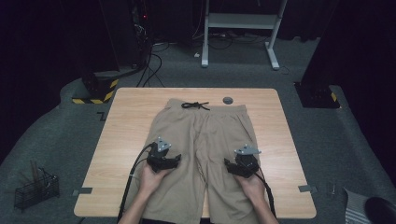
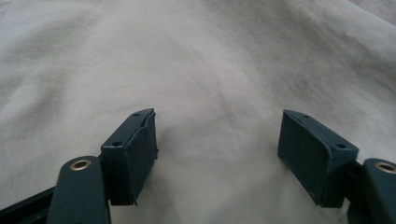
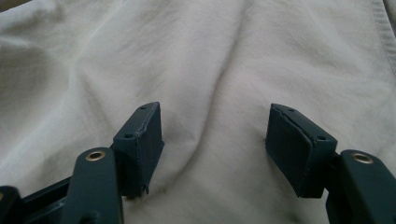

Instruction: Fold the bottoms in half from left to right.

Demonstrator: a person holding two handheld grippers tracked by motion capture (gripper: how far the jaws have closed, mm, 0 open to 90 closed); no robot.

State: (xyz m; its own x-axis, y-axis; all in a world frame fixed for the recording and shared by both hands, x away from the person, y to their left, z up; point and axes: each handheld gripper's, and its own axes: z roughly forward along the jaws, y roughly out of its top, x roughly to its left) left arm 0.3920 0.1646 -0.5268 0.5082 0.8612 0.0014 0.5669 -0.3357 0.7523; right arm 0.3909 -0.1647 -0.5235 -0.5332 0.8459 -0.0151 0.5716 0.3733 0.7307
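Observation:
A pair of beige shorts [image 1: 205, 135] lies flat on the wooden table [image 1: 126, 126], waistband and black drawstring [image 1: 195, 105] at the far end. My left gripper [image 1: 164, 158] hovers over the left leg of the shorts, and my right gripper [image 1: 242, 164] hovers over the right leg. In the left gripper view the jaws stand wide apart over wrinkled beige cloth [image 2: 215, 84], with nothing between them; the left gripper [image 2: 217, 154] is open. The right gripper [image 3: 215, 149] is likewise open above creased fabric [image 3: 210, 70], holding nothing.
A small dark round disc [image 1: 228, 100] lies on the table beyond the waistband. A black wire basket [image 1: 36, 189] stands on the floor at the left. A white desk frame [image 1: 240, 28] and cables [image 1: 152, 65] sit beyond the table.

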